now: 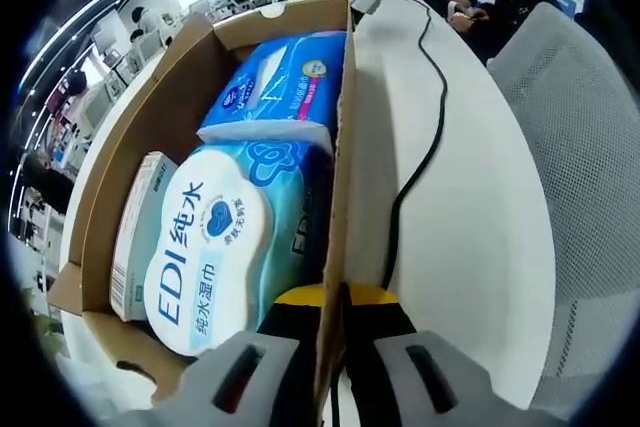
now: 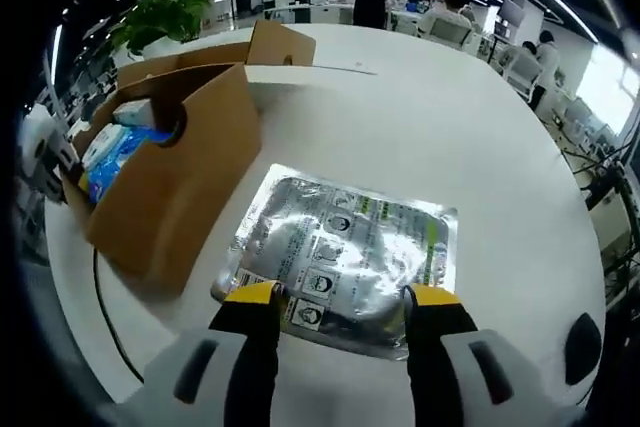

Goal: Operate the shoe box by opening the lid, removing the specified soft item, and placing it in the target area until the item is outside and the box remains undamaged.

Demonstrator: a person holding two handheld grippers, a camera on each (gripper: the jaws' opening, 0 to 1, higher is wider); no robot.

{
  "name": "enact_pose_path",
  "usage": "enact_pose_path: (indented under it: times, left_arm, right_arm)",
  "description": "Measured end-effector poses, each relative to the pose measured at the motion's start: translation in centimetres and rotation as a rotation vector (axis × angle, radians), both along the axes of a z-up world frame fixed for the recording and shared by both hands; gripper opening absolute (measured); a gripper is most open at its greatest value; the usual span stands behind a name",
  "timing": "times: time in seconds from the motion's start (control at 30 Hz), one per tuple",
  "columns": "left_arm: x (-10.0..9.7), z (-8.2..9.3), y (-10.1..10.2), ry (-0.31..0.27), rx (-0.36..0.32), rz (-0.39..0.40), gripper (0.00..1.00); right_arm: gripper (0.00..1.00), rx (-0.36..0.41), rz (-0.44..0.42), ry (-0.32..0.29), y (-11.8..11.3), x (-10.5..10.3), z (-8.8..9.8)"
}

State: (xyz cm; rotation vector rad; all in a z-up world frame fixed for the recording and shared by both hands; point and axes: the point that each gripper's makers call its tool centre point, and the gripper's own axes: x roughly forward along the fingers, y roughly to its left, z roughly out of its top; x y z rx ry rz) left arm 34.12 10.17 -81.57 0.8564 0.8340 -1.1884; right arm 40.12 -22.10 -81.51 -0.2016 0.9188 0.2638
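Observation:
An open cardboard shoe box [image 1: 150, 117] holds a white-and-teal EDI wet-wipe pack [image 1: 215, 247], a blue soft pack [image 1: 285, 77] behind it and a small carton [image 1: 135, 237] at its left. My left gripper [image 1: 337, 299] is shut on the box's right side wall [image 1: 340, 197], one yellow-tipped finger on each face. In the right gripper view the box [image 2: 175, 177] stands at the left on the white table. A flat silver foil pack [image 2: 345, 247] lies beside it. My right gripper [image 2: 343, 299] is open, its fingers on either side of the pack's near edge.
A black cable [image 1: 430, 137] runs across the white round table [image 1: 470, 247] beside the box. A grey mesh chair [image 1: 580, 147] stands past the table edge. A potted plant [image 2: 165, 17] is behind the box, and people sit at desks far behind.

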Motion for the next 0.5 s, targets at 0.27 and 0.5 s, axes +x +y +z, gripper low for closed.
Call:
enact_pose_path:
  times: [0.27, 0.5]
  left_arm:
    - [0.0, 0.0, -0.1, 0.0, 0.0, -0.001, 0.03]
    - [0.1, 0.0, -0.1, 0.0, 0.0, 0.0, 0.03]
  right_arm:
    - [0.48, 0.002, 0.01, 0.012, 0.1, 0.9, -0.1]
    - [0.48, 0.003, 0.0, 0.018, 0.1, 2.0, 0.0]
